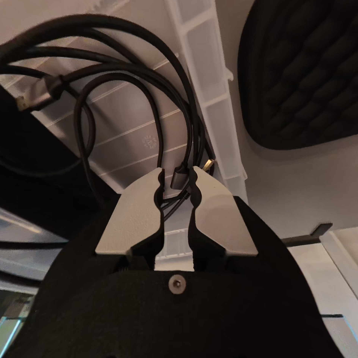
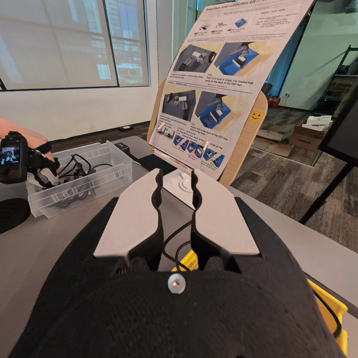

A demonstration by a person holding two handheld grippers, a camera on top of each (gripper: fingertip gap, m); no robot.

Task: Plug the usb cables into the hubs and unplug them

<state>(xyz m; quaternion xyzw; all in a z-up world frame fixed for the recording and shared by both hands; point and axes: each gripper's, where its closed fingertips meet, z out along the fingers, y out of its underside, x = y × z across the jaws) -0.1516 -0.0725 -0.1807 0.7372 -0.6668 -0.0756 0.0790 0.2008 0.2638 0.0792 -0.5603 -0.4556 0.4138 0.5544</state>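
My left gripper (image 1: 177, 170) is open and reaches down into a clear plastic bin (image 1: 215, 108) full of tangled black USB cables (image 1: 108, 77). A grey USB plug (image 1: 178, 178) lies between its fingertips, not clamped. Another grey plug (image 1: 48, 93) lies at the left, and a gold-tipped plug (image 1: 209, 164) sits by the bin wall. My right gripper (image 2: 177, 174) is open and empty above the grey table. A thin black cable (image 2: 172, 244) runs under it. The right wrist view shows the left gripper (image 2: 48, 174) in the clear bin (image 2: 81, 191), held by a hand. No hub is visible.
A yellow bin (image 2: 327, 310) with a black cable lies under my right gripper. An instruction sheet (image 2: 217, 87) leans on a wooden stand ahead. A black quilted pad (image 1: 302, 77) lies right of the clear bin and also shows in the right wrist view (image 2: 11, 213). My hands' fingertips stand some 55 cm from each other.
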